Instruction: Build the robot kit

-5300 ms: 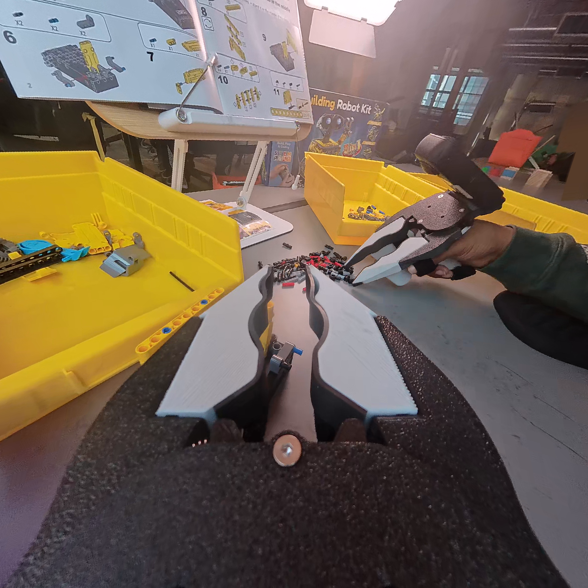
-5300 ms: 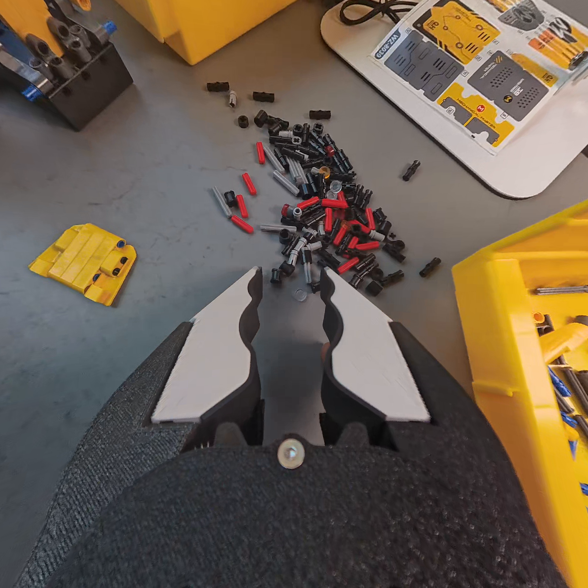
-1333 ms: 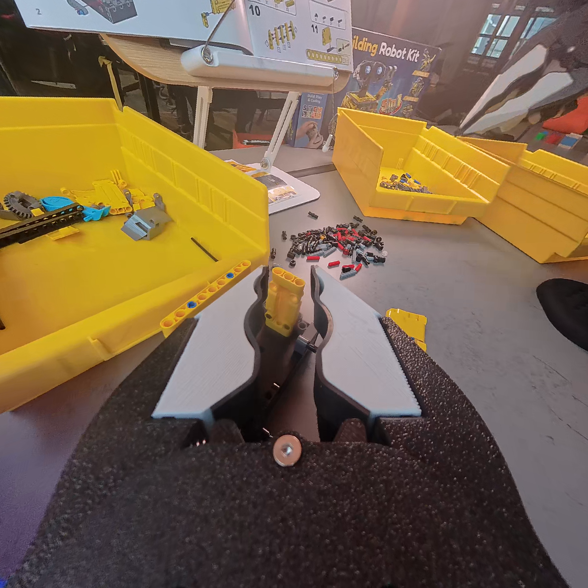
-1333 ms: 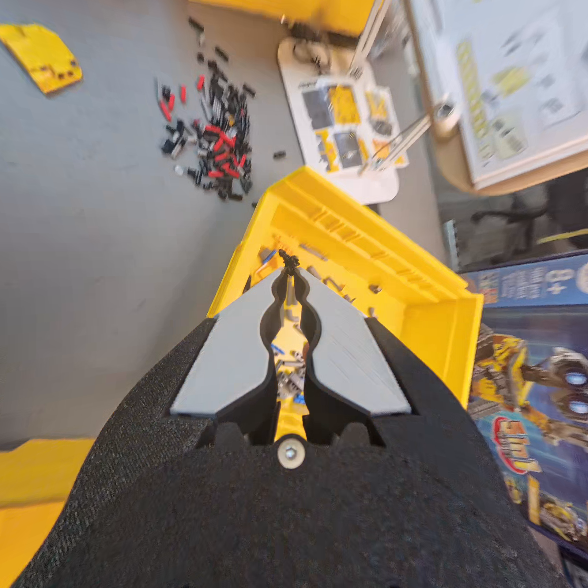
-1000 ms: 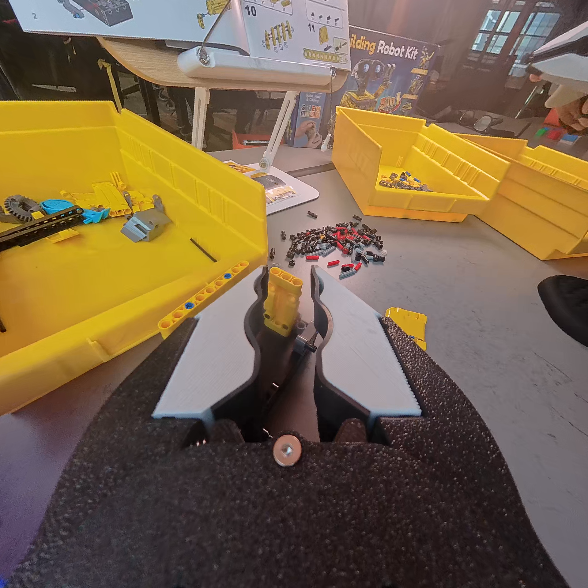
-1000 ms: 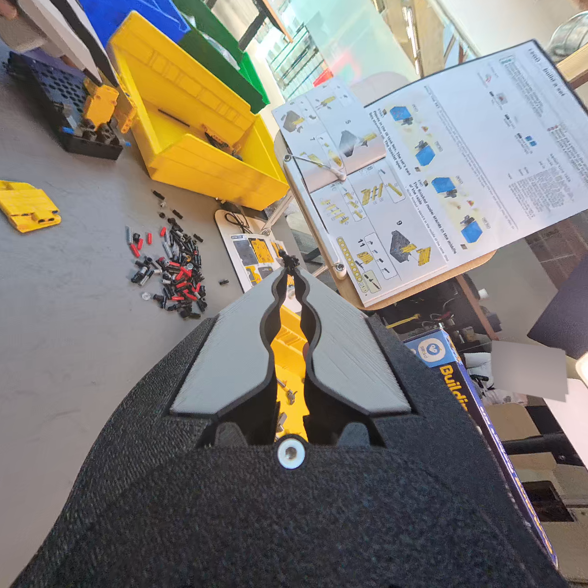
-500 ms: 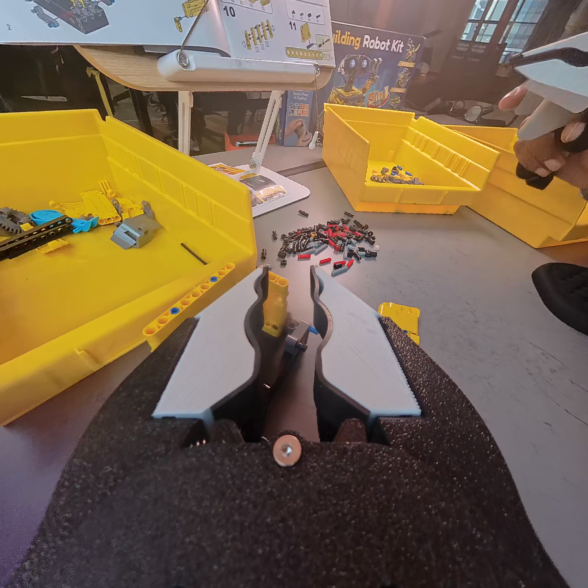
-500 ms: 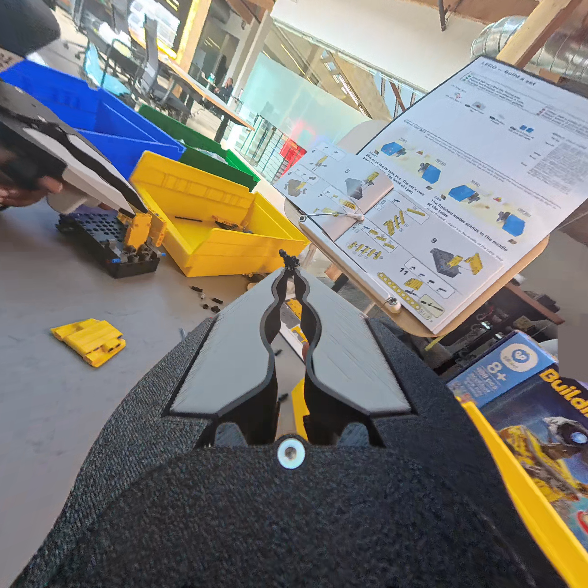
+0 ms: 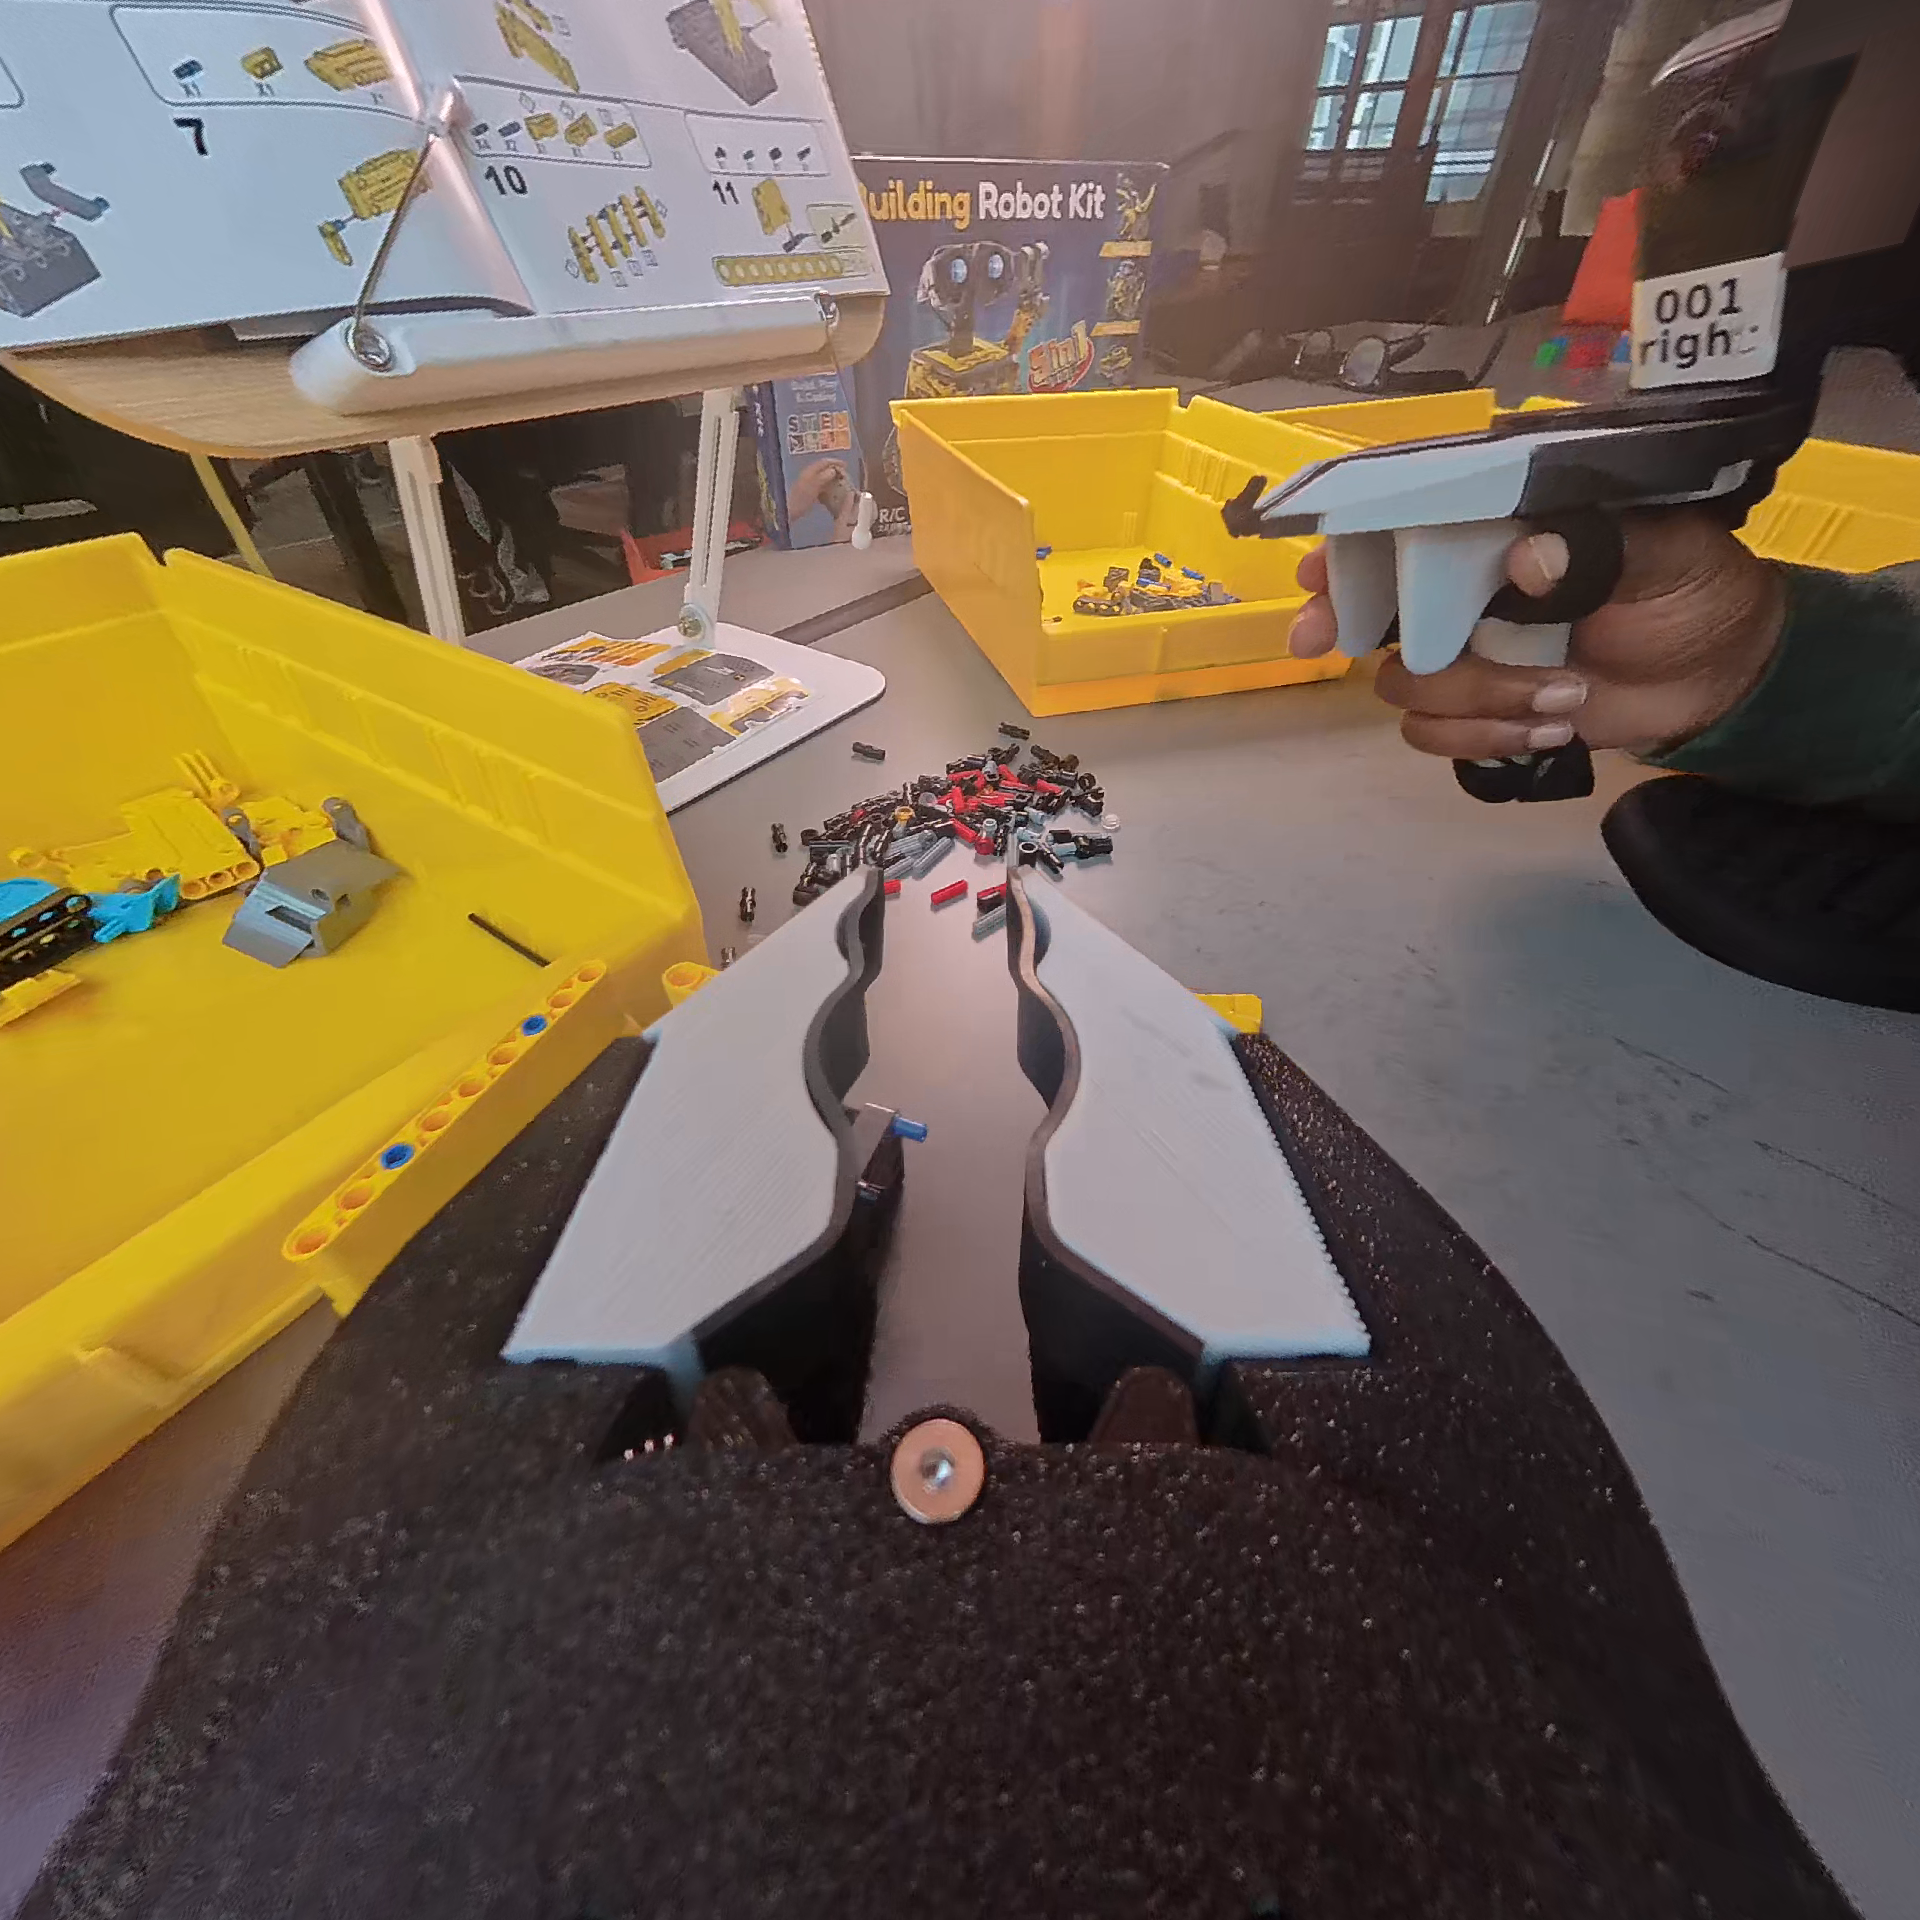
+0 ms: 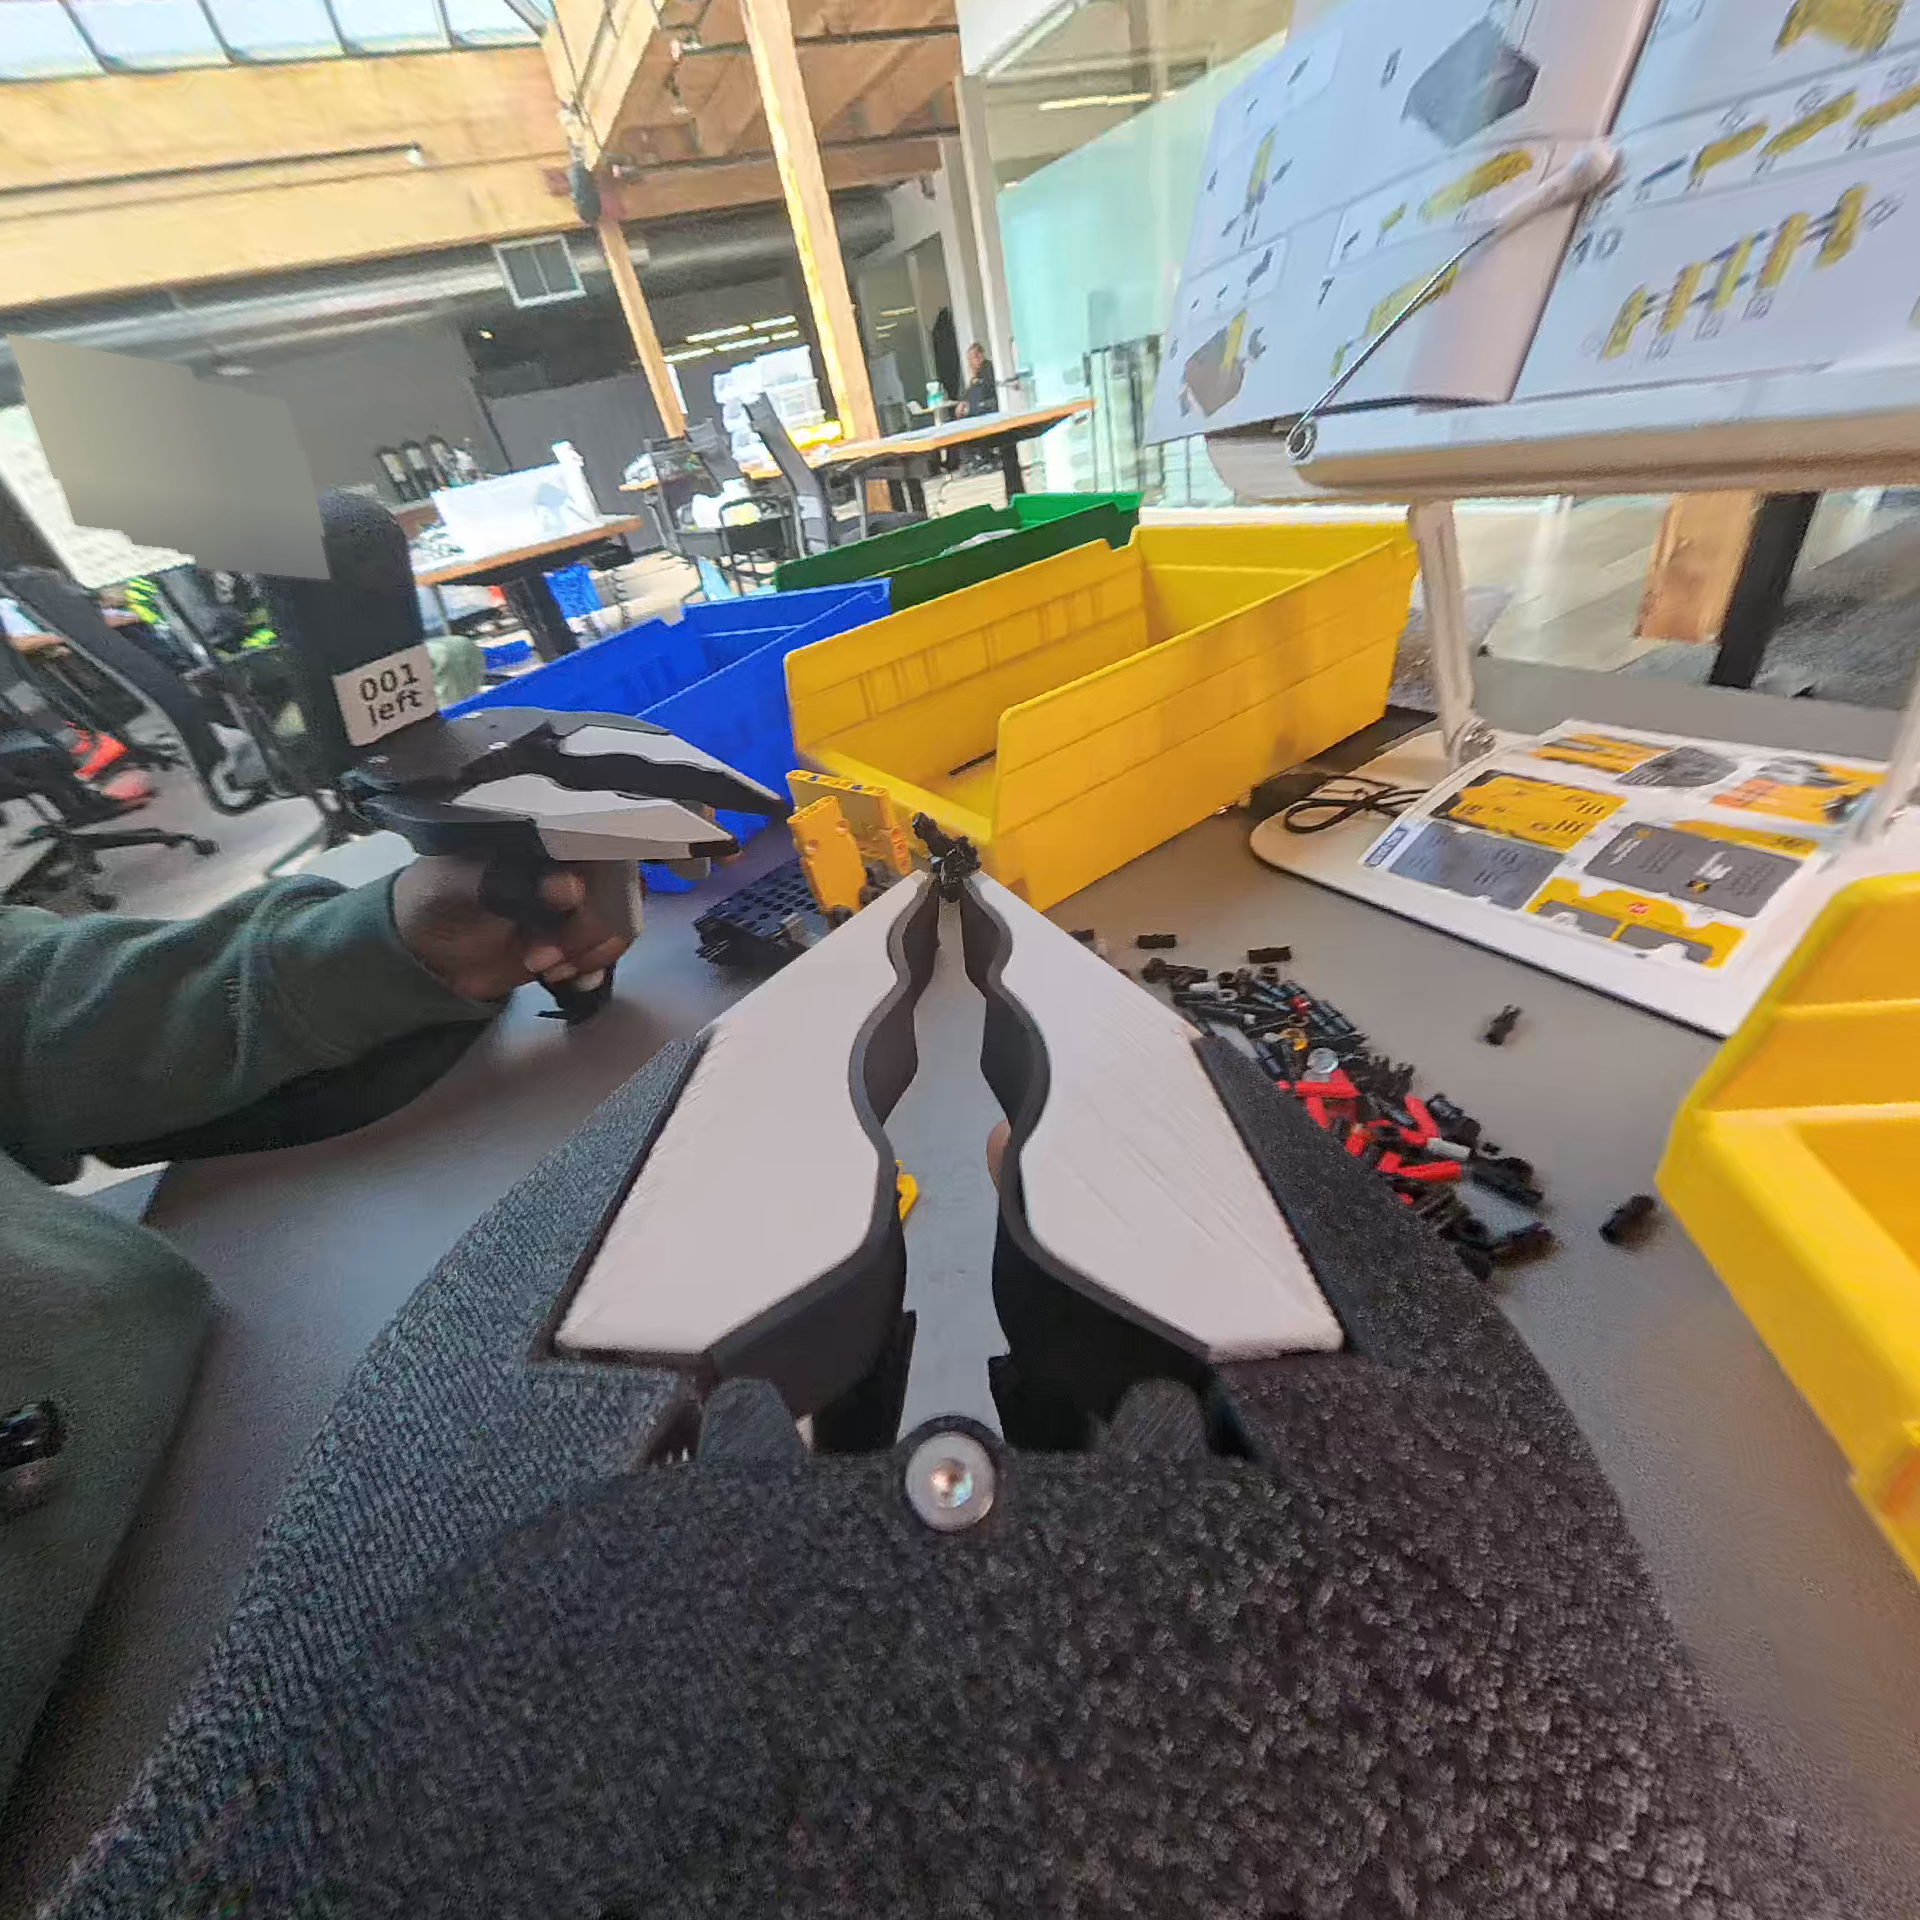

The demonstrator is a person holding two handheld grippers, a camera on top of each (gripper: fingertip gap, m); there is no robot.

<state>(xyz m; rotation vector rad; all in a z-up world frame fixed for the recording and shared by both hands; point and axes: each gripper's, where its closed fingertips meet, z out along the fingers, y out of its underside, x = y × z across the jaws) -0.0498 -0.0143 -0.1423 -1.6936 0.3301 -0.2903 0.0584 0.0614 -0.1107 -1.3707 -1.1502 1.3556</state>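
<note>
My right gripper (image 10: pixel 948 883) is shut on a small black pin (image 10: pixel 945 857) at its fingertips and is held above the table. It also shows in the left wrist view (image 9: pixel 1247 514), in a person's hand. Just beyond its tip stands a black base (image 10: pixel 758 914) with an upright yellow part (image 10: pixel 842 831). My left gripper (image 9: pixel 943 894) is open, its jaws apart. A grey piece with a blue pin (image 9: pixel 888 1127) shows beside its left finger. In the right wrist view the left gripper (image 10: pixel 753 826) hovers right beside the yellow part, not touching it.
A pile of small black, red and grey pins (image 9: pixel 956 810) lies mid-table. Yellow bins stand left (image 9: pixel 416 727) and far right (image 9: pixel 1091 488). An instruction booklet sits on a stand (image 9: pixel 416 343). A yellow panel (image 9: pixel 1226 1008) lies by my left gripper. Blue (image 10: pixel 707 665) and green bins stand behind. The grippers' ends are close to 15 cm from one another.
The right gripper, open over the pin pile at first, closed on a black pin and swung round to the assembly. The yellow part no longer shows between my left fingers.
</note>
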